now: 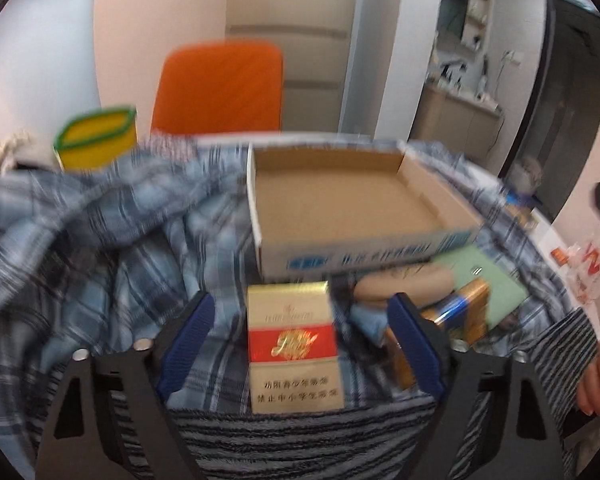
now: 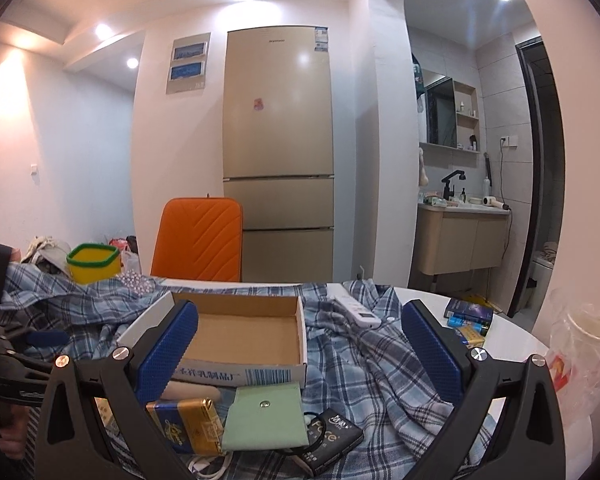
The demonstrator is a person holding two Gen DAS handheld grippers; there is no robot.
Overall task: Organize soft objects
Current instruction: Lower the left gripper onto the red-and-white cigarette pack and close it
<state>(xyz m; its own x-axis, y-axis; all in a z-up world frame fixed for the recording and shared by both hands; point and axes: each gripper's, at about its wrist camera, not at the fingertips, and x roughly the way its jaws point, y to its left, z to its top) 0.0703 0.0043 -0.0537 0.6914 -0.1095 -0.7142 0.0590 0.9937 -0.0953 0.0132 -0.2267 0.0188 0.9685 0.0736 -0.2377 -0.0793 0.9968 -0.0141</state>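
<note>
Left wrist view: we tilt our left gripper [image 1: 300,332] downward, jaws apart around a gold-and-red pack [image 1: 294,344] lying on the plaid shirt [image 1: 112,216], not pressing it. Our right gripper [image 2: 300,344] points nearly level, wide open, empty.

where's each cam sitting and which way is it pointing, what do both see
Left wrist: rides the left gripper, tilted down at a red and gold pack between its open blue pads, with a hand at the right edge.
Right wrist: rides the right gripper, near level, facing the fridge; jaws open, nothing between.
Shared: cardboard box, plaid cloth, orange chair, yellow basket.
</note>
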